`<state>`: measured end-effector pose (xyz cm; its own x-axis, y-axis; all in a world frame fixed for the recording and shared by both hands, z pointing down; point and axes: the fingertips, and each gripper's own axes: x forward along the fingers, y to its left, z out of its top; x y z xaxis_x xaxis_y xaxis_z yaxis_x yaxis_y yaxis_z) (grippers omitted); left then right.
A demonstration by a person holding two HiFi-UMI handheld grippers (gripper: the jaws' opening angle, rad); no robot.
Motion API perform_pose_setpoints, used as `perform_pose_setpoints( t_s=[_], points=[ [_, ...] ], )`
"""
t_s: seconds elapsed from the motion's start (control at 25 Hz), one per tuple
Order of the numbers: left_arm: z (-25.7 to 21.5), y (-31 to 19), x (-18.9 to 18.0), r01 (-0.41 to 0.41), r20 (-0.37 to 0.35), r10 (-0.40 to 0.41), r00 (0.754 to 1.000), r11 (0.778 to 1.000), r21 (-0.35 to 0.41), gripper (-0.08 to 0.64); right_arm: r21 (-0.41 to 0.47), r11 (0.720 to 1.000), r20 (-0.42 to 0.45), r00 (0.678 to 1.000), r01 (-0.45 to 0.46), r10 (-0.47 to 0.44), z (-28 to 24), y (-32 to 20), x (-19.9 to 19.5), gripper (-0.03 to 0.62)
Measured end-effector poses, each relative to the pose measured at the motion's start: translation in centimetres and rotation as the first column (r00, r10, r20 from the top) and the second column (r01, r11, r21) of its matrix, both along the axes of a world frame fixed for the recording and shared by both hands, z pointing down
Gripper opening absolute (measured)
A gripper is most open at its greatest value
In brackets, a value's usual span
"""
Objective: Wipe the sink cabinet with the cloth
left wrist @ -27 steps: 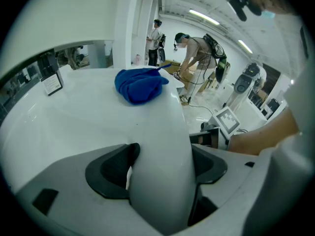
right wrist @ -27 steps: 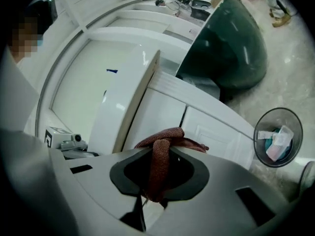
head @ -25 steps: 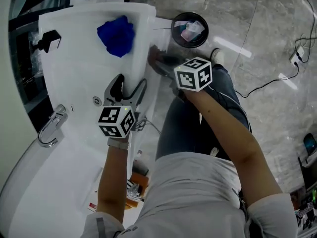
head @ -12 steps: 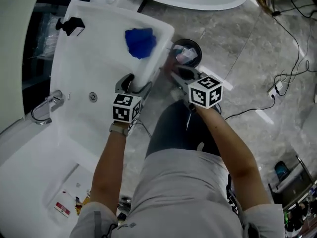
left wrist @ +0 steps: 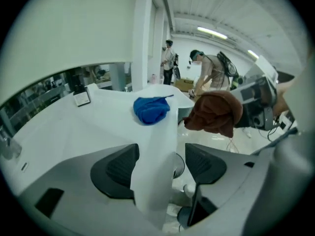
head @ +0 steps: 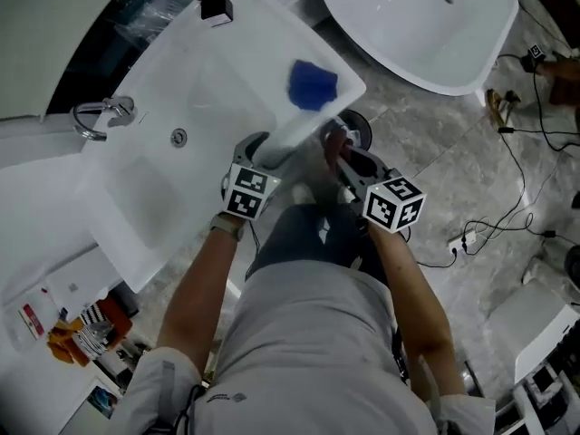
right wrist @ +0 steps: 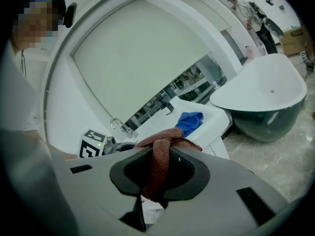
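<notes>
At the left end of the sink cabinet (head: 195,62), a chrome faucet (head: 98,114) stood by the back edge, with the basin's drain (head: 179,137) just right of it. A small black holder (head: 216,7) sat at the far back corner.

At the cabinet's front edge, the left gripper (left wrist: 156,163) pointed along the rim toward the right-hand corner. Its fingers (left wrist: 115,170) were spread wide and straddled the white rim. The left pad lay against the rim and the right pad stood clear of it, so nothing was clamped.

A crumpled blue cloth (head: 313,84) lay on the cabinet top near the front right corner, close to the rim.

Right of that, off the top and just beyond the front edge, hung the brown cloth (right wrist: 167,139). It was bunched into a lump above the fingers, and a narrow strip ran straight down between them, so its long axis was roughly upright. Whether it touched the cabinet's front face could not be told.

The right gripper (right wrist: 157,176) pointed toward the cabinet, and its fingers were clenched on that strip.

A white bathtub (head: 426,25) stood on the grey stone floor (head: 507,152), further right and well apart from the cabinet.
</notes>
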<state>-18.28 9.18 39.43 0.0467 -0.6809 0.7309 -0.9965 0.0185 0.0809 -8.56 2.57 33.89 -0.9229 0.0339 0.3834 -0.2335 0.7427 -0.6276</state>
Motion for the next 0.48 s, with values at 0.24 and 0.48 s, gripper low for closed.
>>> perform_pose_setpoints(
  t_s=[0.24,0.48],
  points=[
    [-7.9,1.6,0.2,0.128,-0.145,-0.103,0.984,0.975,0.181,0.324,0.074,0.993,0.0,0.995,0.095,-0.095,-4.5,0.1,-0.7,0.069],
    [-15.4,3.2,-0.1,0.25,-0.2,-0.195,0.96,0.918,0.306,0.324,0.142,0.97,0.035,0.978,0.198,-0.204,-9.9,0.9,-2.0,0.069]
  ],
)
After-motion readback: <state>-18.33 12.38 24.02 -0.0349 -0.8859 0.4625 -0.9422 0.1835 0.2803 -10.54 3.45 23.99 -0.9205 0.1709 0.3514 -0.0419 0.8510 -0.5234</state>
